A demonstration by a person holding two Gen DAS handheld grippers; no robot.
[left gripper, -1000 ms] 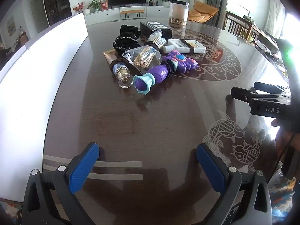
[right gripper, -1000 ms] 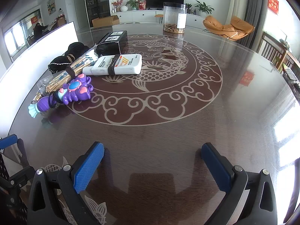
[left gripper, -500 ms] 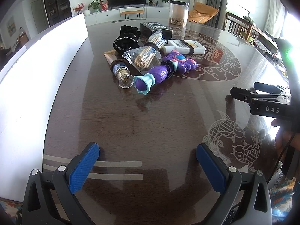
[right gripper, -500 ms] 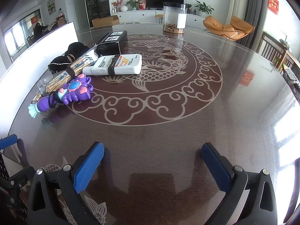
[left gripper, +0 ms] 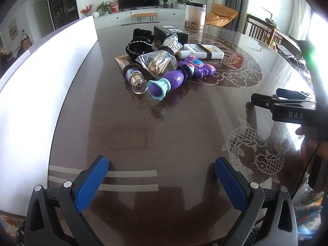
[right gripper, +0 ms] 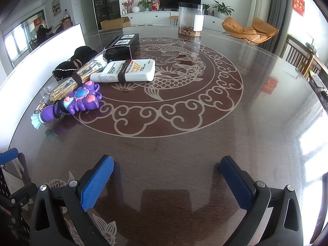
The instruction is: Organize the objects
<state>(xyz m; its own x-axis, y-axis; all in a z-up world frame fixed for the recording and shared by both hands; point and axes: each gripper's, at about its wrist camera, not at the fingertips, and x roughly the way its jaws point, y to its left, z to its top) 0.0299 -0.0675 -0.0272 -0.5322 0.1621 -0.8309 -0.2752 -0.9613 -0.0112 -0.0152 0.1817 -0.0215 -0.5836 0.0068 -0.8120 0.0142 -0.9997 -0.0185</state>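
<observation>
2 grippers hover low over the near edge of the dark glossy table point(right gripper: 205, 123), both spread wide with nothing between their blue pads: the left gripper point(left gripper: 162, 176) above 2 pale inlaid stripes, the right gripper point(right gripper: 167, 175) just short of the big round dragon inlay. 1 cluster of things lies toward the table's left edge, beside a white board point(left gripper: 41, 86) standing along that edge. Counted there: 1 purple toy point(left gripper: 180, 74) with a teal flared end, 1 clear bag of wooden sticks point(left gripper: 157, 62) touching it, 1 small bottle point(left gripper: 135, 76) lying on its side, 1 black pouch point(left gripper: 139, 43), 1 black box point(right gripper: 123, 45), and 1 white flat bottle point(right gripper: 127, 70) wrapped by a dark band. 1 clear jar point(right gripper: 190, 19) stands well apart near the table's far edge.
</observation>
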